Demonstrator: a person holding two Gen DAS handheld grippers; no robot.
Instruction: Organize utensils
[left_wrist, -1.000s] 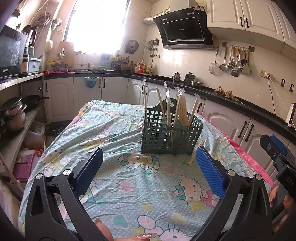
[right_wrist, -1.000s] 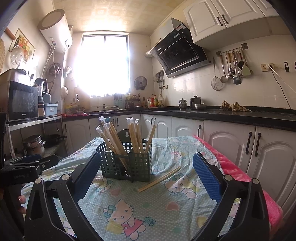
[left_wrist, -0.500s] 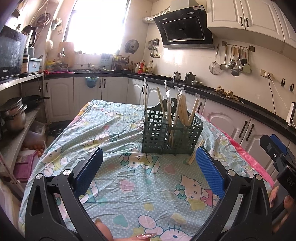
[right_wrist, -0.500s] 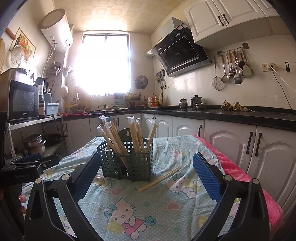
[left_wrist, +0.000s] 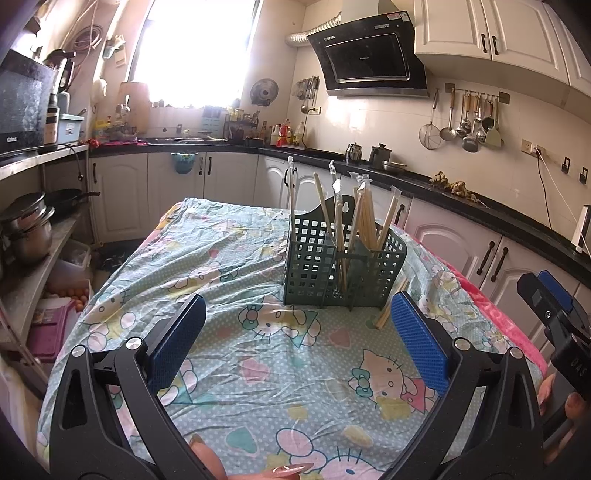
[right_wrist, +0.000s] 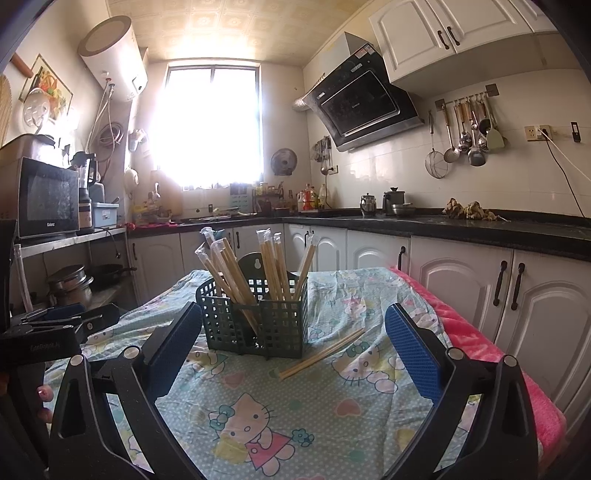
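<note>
A dark green plastic utensil caddy stands on the table and holds several wrapped wooden chopsticks upright; it also shows in the right wrist view. A loose pair of chopsticks lies on the cloth beside the caddy, partly seen in the left wrist view. My left gripper is open and empty, a short way in front of the caddy. My right gripper is open and empty, facing the caddy and the loose chopsticks.
The table wears a Hello Kitty cloth with a pink blanket along its right edge. Kitchen counters and cabinets ring the room. A shelf with pots stands at the left.
</note>
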